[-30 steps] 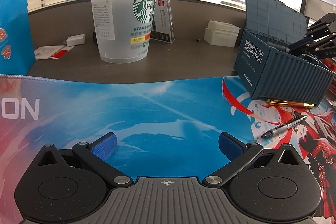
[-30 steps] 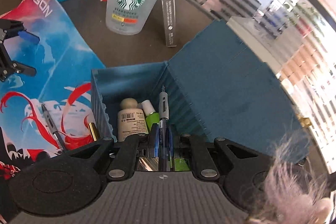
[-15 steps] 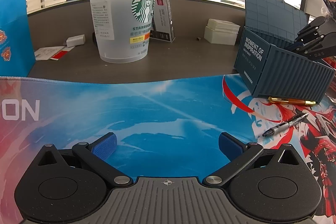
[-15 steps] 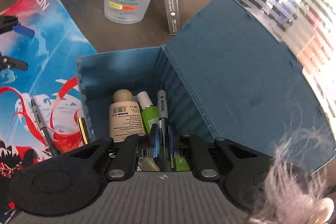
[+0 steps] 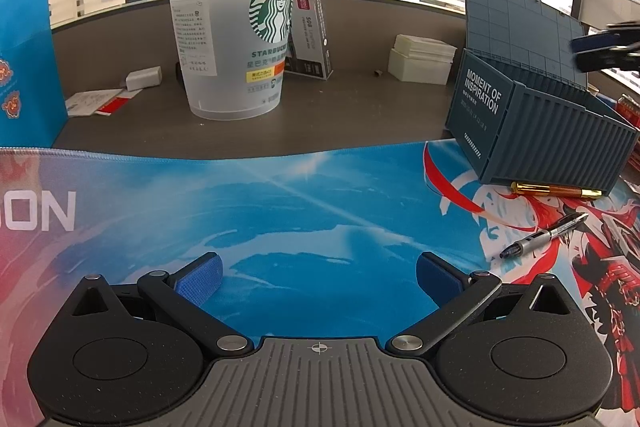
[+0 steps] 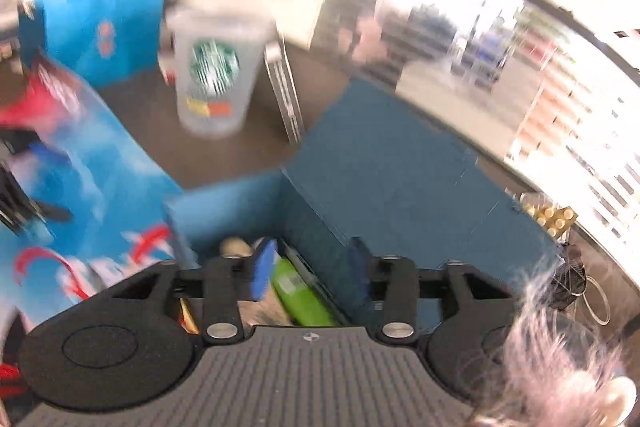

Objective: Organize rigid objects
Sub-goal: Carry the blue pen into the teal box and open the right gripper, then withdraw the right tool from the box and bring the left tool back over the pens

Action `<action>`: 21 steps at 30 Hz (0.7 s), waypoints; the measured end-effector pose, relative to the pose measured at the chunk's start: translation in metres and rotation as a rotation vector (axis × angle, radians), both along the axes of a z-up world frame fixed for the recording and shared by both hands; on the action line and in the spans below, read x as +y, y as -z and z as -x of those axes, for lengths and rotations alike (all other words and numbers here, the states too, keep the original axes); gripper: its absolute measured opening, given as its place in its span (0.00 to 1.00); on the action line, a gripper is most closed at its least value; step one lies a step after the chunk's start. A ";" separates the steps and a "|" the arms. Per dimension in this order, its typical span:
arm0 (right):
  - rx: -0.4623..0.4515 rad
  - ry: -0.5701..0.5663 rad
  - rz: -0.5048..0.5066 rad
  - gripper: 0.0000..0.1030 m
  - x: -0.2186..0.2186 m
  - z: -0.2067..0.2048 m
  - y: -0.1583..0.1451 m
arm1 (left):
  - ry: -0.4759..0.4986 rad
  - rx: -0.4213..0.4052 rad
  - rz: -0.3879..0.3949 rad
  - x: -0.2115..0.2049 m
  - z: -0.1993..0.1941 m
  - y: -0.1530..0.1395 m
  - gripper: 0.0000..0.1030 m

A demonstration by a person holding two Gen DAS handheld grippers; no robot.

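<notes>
A dark blue container-style box point(image 5: 536, 131) stands at the right on the printed desk mat point(image 5: 280, 211), its lid point(image 5: 520, 27) raised behind it. A gold pen point(image 5: 556, 190) and a black pen point(image 5: 540, 237) lie on the mat in front of it. My left gripper point(image 5: 318, 267) is open and empty, low over the mat. My right gripper point(image 6: 312, 263) hovers above the box point(image 6: 224, 211), jaws opening, nothing pressed between the pads. Below it lie a green bottle point(image 6: 300, 291) and a beige bottle point(image 6: 236, 247). The right wrist view is blurred.
A lidded Starbucks cup point(image 5: 236, 43) and a tall grey carton point(image 5: 312, 27) stand at the back of the desk. A blue bag point(image 5: 24, 67) is at the left, a white box point(image 5: 420, 63) at the right. A blister pack point(image 6: 552, 217) lies beyond the lid.
My right gripper was shut on a pen held inside the box; its jaws have now parted without the pen and it has lifted and swung back. The left gripper has stayed still.
</notes>
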State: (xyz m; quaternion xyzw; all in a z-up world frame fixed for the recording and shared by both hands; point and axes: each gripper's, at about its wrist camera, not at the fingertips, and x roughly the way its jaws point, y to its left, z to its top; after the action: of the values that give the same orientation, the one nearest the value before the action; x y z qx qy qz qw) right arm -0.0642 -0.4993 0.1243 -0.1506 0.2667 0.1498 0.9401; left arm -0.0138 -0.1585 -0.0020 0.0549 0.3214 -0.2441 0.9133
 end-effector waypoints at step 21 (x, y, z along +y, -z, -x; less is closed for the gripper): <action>-0.149 0.415 -0.651 0.87 -0.032 0.128 0.111 | 0.002 0.000 0.018 0.002 0.001 0.000 1.00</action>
State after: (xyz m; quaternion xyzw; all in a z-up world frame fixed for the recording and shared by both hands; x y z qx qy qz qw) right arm -0.1922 -0.5310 0.0136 0.2022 0.1610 0.0220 0.9658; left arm -0.0146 -0.1565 -0.0025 0.0470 0.3191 -0.2481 0.9135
